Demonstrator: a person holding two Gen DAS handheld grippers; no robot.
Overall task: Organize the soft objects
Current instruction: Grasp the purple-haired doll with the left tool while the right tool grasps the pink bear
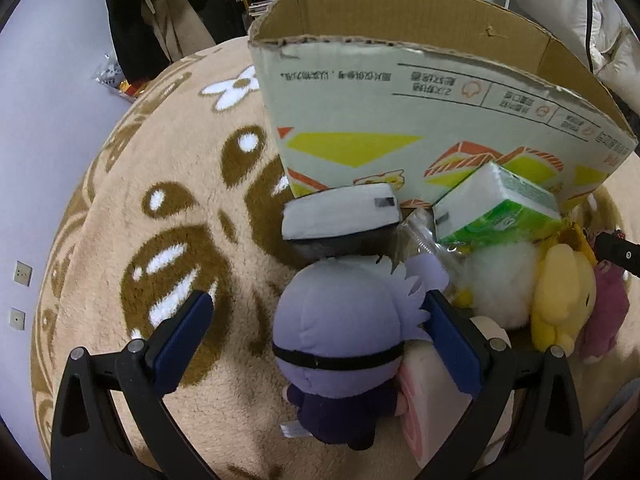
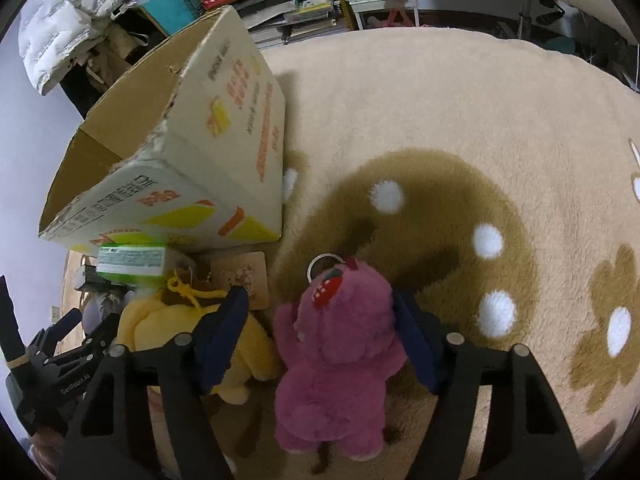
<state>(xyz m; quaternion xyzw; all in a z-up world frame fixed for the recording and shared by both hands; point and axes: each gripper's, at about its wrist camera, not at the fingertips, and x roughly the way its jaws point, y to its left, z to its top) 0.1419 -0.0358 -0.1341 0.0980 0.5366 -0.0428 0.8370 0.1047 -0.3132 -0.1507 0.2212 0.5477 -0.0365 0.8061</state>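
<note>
A lavender-haired plush doll (image 1: 340, 344) with a black blindfold lies on the rug between the fingers of my open left gripper (image 1: 316, 320); its right pad touches the doll's hair. My right gripper (image 2: 320, 320) is open around a pink plush bear (image 2: 340, 356) with a strawberry patch and metal ring. A yellow plush (image 2: 160, 320) lies left of the bear, also in the left view (image 1: 560, 304). A white fluffy plush (image 1: 504, 280) sits beside it. An open cardboard box (image 1: 420, 120) stands behind the toys, also in the right view (image 2: 180, 168).
A green tissue pack (image 1: 500, 208) and a white-topped dark block (image 1: 340, 220) lean by the box. A pink-and-cream item (image 1: 424, 400) lies under my left gripper's right finger. The beige rug (image 2: 440, 120) has brown patterns. Cluttered shelves (image 2: 300, 4) and clothes stand behind.
</note>
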